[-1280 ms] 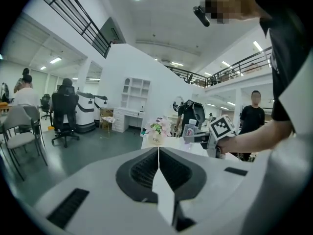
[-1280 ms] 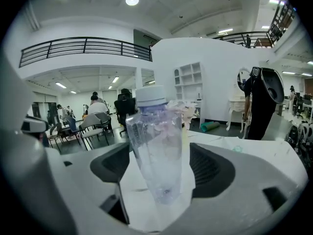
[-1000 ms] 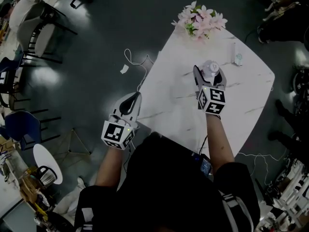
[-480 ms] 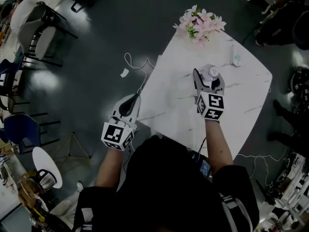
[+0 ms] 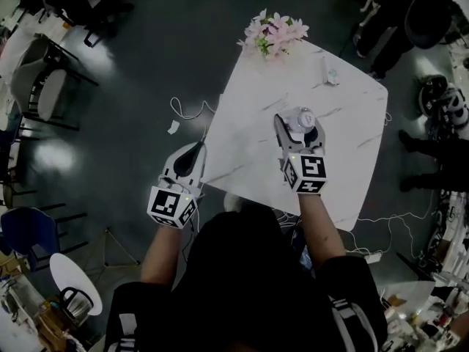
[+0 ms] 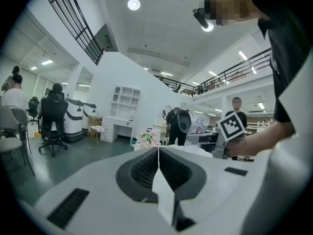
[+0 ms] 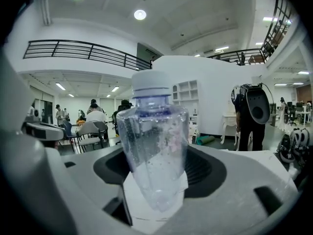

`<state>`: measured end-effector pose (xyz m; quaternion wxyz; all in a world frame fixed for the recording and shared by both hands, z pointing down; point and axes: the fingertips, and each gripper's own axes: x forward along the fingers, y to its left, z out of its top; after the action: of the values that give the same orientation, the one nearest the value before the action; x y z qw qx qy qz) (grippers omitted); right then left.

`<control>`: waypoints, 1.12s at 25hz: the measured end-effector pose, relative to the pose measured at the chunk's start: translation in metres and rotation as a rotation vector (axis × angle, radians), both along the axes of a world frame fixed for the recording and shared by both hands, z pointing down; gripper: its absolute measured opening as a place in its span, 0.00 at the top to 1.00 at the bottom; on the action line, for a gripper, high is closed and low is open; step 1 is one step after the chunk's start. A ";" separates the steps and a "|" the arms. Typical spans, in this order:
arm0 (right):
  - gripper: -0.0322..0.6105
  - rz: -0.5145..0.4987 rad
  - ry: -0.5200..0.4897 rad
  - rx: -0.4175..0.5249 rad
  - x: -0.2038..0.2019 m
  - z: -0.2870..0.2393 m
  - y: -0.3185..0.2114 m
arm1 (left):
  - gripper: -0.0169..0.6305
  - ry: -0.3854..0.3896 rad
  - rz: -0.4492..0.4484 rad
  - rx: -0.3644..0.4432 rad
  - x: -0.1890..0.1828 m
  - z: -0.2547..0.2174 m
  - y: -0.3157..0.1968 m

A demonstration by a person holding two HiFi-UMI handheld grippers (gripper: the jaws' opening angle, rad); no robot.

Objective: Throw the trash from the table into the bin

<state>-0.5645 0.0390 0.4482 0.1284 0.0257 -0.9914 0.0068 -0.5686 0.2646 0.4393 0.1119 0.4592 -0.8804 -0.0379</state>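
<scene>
Head view: right hand-held gripper (image 5: 299, 125), jaws just closed in, grips a clear bottle (image 5: 301, 116) above the white surface (image 5: 249, 116); flowers (image 5: 272, 32) well apart at far corner; open floor (image 5: 124, 79) around, no bin visible.
Left gripper view: left hand-held gripper (image 6: 158, 155) pinched together, empty.
Right gripper view: bottle upright, gripped low; prob. light, thin-walled, slick w/ droplets.

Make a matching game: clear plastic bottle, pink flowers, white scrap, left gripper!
1. clear plastic bottle with white cap
2. bunch of pink flowers
3. small white scrap
4. left gripper

A. on the dark floor
B. jaws together, nothing between
C. far corner of the white table
D. gripped by the right gripper

Pairs: 1-D, 2-C, 3-A, 4-B. The right gripper's jaws have just been closing on the bottle.
</scene>
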 end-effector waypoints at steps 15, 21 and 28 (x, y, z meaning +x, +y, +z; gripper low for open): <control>0.48 0.224 -0.097 -0.019 0.117 -0.035 -0.039 | 0.95 -0.037 0.287 0.039 0.061 -0.017 -0.086; 0.48 0.310 -0.120 -0.012 0.184 -0.043 -0.070 | 0.95 -0.057 0.385 0.037 0.105 -0.023 -0.132; 0.48 0.405 -0.122 0.001 0.276 -0.050 -0.105 | 0.95 -0.078 0.471 0.048 0.174 -0.035 -0.179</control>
<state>-0.2883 -0.0664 0.3986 0.0640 0.2242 -0.9719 0.0337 -0.3946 0.0855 0.4039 0.0725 0.6557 -0.7514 -0.0136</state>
